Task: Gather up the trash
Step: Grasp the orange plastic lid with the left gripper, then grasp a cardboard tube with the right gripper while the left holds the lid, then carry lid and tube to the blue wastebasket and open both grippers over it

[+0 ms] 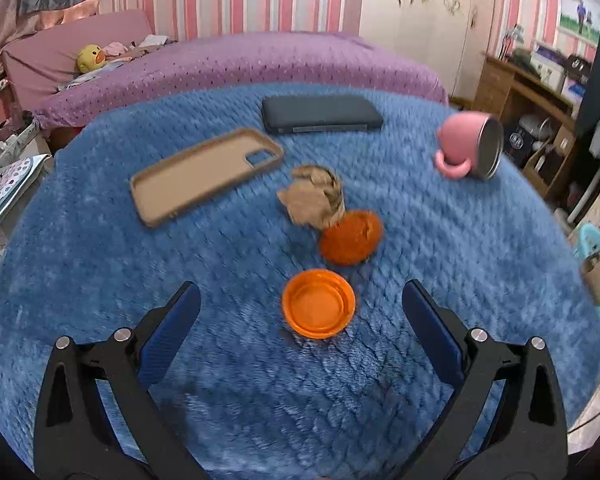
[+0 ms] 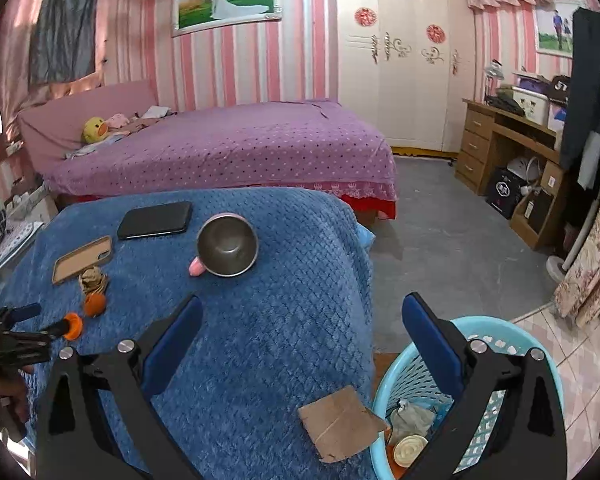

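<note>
Just beyond the spread fingers of the left tool (image 1: 301, 312), on the blue blanket-covered bench (image 1: 440, 240), lies the orange lid (image 1: 318, 303), hollow side up; the tool is wide open and holds nothing. Past the lid sits an orange peel (image 1: 350, 237), blurred, touching a crumpled brown paper (image 1: 314, 195) behind it. Farther from the lid lie a tan phone case (image 1: 206, 174) and a dark phone (image 1: 321, 113); off to the lid's right a pink cup (image 1: 471, 147) lies on its side. In the right wrist view the left tool is cut off at the frame's edge, and it hides all but a sliver of the lid. The right tool (image 2: 302, 338) is also wide open and empty, above the bench corner. A piece of cardboard (image 2: 341, 423) overhangs that corner, its tip over the light blue basket (image 2: 496, 344), whose contents are partly hidden by the tool's finger.
</note>
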